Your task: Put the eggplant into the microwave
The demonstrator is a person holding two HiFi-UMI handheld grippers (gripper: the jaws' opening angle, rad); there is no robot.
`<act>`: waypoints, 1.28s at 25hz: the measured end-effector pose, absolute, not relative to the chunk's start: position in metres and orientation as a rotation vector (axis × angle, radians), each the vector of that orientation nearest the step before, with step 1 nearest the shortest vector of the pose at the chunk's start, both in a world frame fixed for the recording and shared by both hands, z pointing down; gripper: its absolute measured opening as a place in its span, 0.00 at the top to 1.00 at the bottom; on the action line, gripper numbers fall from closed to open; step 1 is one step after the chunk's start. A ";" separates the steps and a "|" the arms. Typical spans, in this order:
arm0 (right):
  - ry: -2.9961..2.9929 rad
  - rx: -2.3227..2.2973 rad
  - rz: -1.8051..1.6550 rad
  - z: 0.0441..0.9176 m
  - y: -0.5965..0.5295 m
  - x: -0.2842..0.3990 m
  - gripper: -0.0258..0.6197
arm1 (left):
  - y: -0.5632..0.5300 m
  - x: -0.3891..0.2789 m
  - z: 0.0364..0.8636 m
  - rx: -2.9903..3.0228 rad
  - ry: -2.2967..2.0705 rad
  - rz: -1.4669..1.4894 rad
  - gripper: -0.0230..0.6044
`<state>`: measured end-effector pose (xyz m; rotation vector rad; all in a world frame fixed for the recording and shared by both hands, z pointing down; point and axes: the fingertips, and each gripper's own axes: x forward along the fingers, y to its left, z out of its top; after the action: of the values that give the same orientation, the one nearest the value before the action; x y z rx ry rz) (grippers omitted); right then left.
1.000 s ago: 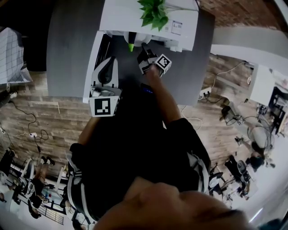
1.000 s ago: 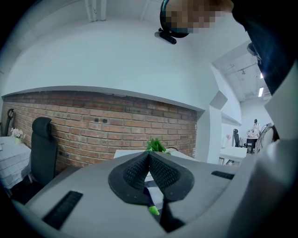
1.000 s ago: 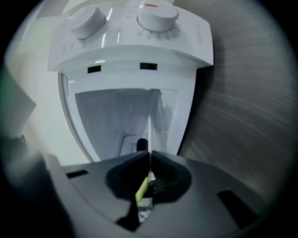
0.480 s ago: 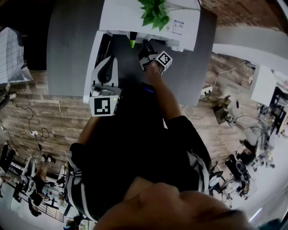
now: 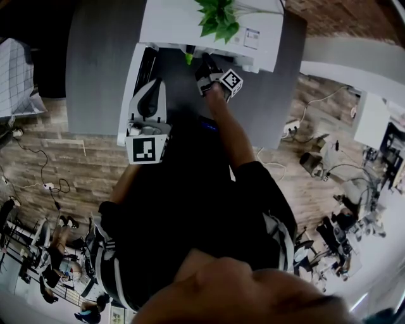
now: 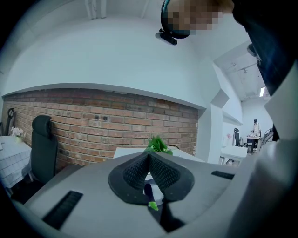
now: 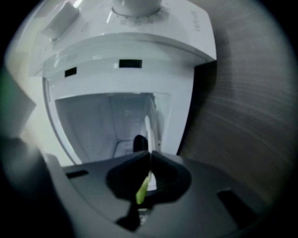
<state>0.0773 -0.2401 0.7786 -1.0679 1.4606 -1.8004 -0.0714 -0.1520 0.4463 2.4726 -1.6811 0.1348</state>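
Note:
The white microwave (image 5: 183, 25) stands at the table's far side with its door (image 5: 131, 76) swung open to the left. My right gripper (image 5: 201, 61) is at the microwave's mouth, shut on the eggplant (image 5: 188, 59) by its green stem. In the right gripper view the dark eggplant (image 7: 138, 142) points into the lit cavity (image 7: 93, 121) beyond the closed right gripper (image 7: 150, 155). My left gripper (image 5: 150, 87) hovers near the open door, shut and holding nothing. In the left gripper view the eggplant (image 6: 148, 191) shows beyond the closed left gripper (image 6: 149, 154).
A green plant (image 5: 216, 18) sits on top of the microwave. The grey table (image 5: 95, 63) ends close to my body, with wooden floor on both sides. A brick wall (image 6: 93, 125) and a dark chair (image 6: 42, 144) stand behind the table.
My right gripper has carried the eggplant a little farther toward the microwave opening. The left gripper has stayed where it was.

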 end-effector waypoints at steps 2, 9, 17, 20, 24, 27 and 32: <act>1.461 -1.069 -1.798 0.780 -0.243 0.078 0.90 | -0.154 -0.071 0.446 2.477 -1.685 0.130 0.91; 1.457 -1.074 -1.800 0.783 -0.248 0.078 0.90 | -0.154 -0.071 0.448 2.469 -1.686 0.126 0.91; 1.449 -1.094 -1.802 0.783 -0.252 0.077 0.90 | -0.155 -0.072 0.449 2.463 -1.682 0.126 0.91; 1.451 -1.107 -1.810 0.784 -0.251 0.078 0.90 | -0.155 -0.071 0.449 2.466 -1.678 0.124 0.91; 1.453 -1.129 -1.808 0.785 -0.250 0.080 0.87 | -0.154 -0.071 0.451 2.455 -1.676 0.118 0.91; 1.453 -1.143 -1.802 0.785 -0.248 0.084 0.81 | -0.153 -0.070 0.449 2.474 -1.677 0.120 0.91; 1.521 -1.239 -1.796 0.784 -0.245 0.090 0.77 | -0.152 -0.069 0.449 2.472 -1.671 0.112 0.91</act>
<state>0.0901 -0.2448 0.7842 -1.2391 1.5211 -1.7958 -0.0687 -0.1524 0.4485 2.4716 -1.6708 0.1119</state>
